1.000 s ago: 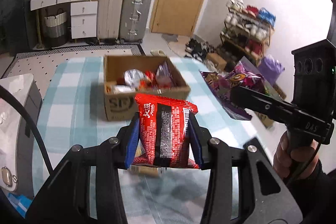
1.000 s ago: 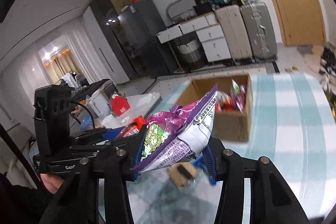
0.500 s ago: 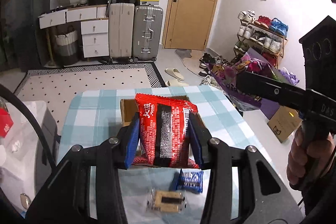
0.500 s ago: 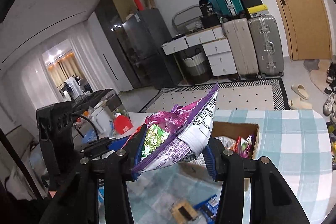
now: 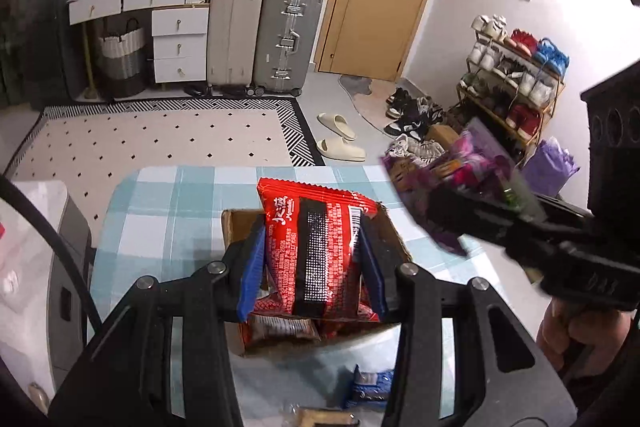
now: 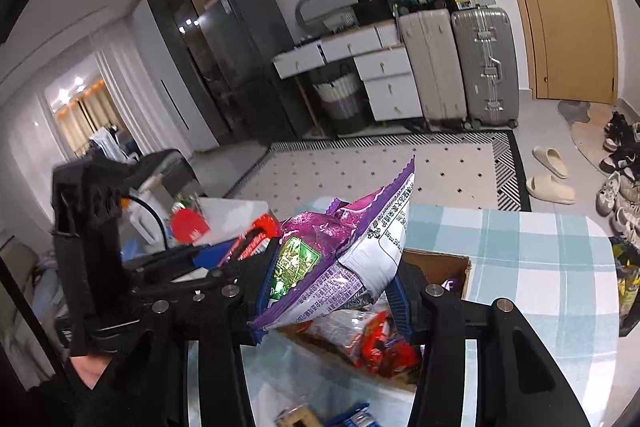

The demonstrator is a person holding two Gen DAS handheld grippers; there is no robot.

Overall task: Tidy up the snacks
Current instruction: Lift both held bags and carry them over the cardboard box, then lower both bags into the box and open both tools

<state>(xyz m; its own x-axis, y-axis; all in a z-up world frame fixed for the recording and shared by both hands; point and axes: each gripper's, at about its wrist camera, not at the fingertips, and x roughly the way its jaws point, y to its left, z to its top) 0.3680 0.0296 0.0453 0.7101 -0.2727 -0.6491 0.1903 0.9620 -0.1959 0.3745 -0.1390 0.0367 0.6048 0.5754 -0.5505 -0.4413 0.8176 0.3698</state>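
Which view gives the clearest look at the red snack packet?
The left wrist view: the red snack packet stands upright and sharp, gripped between the left tool's fingers, its printed face fully visible above the cardboard box. The right wrist view shows only a red sliver behind the purple snack bag.

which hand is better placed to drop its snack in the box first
Left, probably. The left gripper holds the red packet directly over the open cardboard box; the right gripper's purple bag hangs nearer the box's edge.
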